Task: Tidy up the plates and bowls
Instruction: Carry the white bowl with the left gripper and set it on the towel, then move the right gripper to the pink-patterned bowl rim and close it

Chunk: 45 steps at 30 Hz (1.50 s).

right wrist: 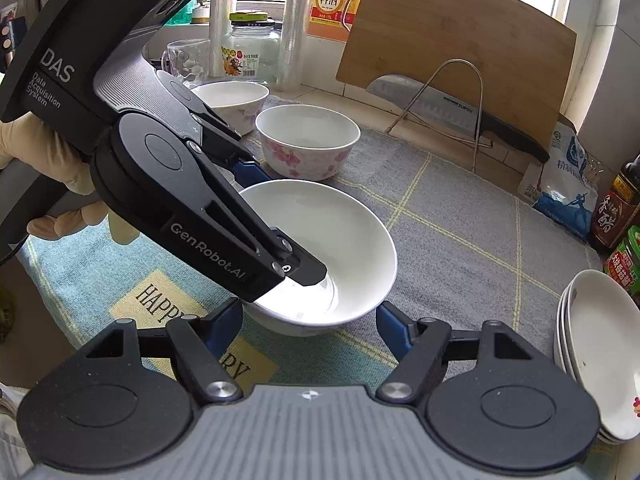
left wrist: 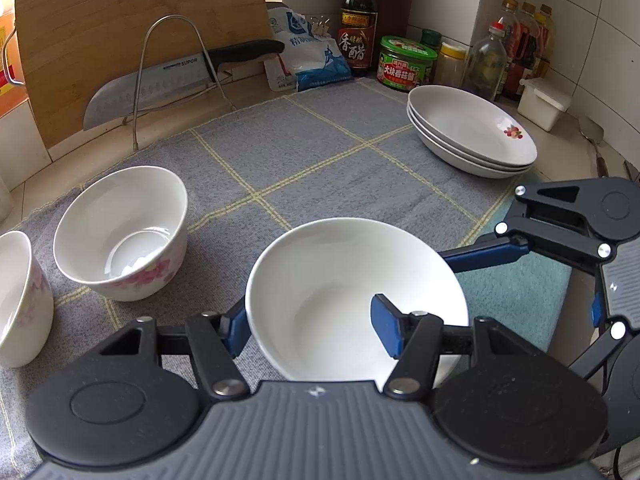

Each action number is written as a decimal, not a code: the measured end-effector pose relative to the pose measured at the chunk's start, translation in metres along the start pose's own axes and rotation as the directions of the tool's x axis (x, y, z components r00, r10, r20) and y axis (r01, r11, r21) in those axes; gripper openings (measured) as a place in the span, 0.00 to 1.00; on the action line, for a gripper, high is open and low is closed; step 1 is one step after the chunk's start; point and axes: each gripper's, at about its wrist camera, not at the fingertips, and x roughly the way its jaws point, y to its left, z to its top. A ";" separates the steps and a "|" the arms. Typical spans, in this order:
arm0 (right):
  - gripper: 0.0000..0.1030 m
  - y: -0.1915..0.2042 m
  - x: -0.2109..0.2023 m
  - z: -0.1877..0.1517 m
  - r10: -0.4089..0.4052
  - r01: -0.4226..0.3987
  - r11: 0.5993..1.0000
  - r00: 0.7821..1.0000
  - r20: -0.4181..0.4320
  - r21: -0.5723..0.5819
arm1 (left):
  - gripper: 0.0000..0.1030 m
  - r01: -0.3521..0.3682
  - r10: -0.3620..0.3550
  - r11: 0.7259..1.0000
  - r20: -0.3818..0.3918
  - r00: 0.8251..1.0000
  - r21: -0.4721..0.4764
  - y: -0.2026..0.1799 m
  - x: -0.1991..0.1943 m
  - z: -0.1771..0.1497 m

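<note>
A plain white bowl point(left wrist: 332, 280) point(right wrist: 340, 232) sits low over the edge between the grey cloth and the teal mat, tipped toward the left wrist camera. I cannot tell whether it rests on the cloth. My left gripper point(left wrist: 310, 328) point(right wrist: 278, 222) is shut on it, one finger outside the wall and one inside. My right gripper point(right wrist: 310, 316) is closed on the bowl's lower body, with a pad on each side. Two floral bowls point(left wrist: 120, 236) point(left wrist: 20, 296) stand to the left. A stack of three shallow plates point(left wrist: 472, 132) point(right wrist: 600, 352) stands at the right.
A cleaver in a wire rack point(left wrist: 152, 84) leans on a bamboo cutting board point(left wrist: 132, 20) at the back. Sauce bottles point(left wrist: 358, 20), a green-lidded jar point(left wrist: 406, 64) and a white box point(left wrist: 544, 104) line the tiled corner. A gloved hand point(right wrist: 24, 152) holds the left gripper.
</note>
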 end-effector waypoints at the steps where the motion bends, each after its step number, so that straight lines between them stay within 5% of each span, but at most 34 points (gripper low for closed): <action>1: 0.75 -0.001 0.000 0.000 0.000 0.000 1.000 1.000 0.001 0.001 | 0.59 -0.002 0.002 1.000 0.003 1.000 -0.002 -0.001 0.001 0.001; 10: 0.76 -0.001 0.001 0.000 0.004 -0.004 1.000 1.000 0.001 0.000 | 0.61 -0.002 0.002 1.000 0.007 1.000 -0.001 0.001 0.002 0.000; 15: 0.83 0.002 0.001 0.001 0.016 -0.016 1.000 1.000 0.003 -0.008 | 0.86 -0.010 0.009 1.000 0.041 0.999 0.013 -0.003 -0.004 -0.001; 19: 0.94 -0.001 -0.005 0.001 0.037 -0.037 0.999 0.999 0.027 0.007 | 0.90 -0.038 0.036 0.999 0.071 0.997 0.023 -0.003 -0.014 -0.001; 24: 0.96 -0.003 -0.011 0.003 0.047 -0.048 0.999 0.998 0.041 0.017 | 0.93 -0.086 0.085 0.996 0.112 0.990 0.001 0.000 -0.032 -0.004; 45: 1.00 -0.030 -0.015 0.023 0.075 -0.079 0.995 0.995 0.068 0.063 | 0.94 -0.337 0.370 0.913 0.118 0.922 -0.229 0.039 -0.048 -0.023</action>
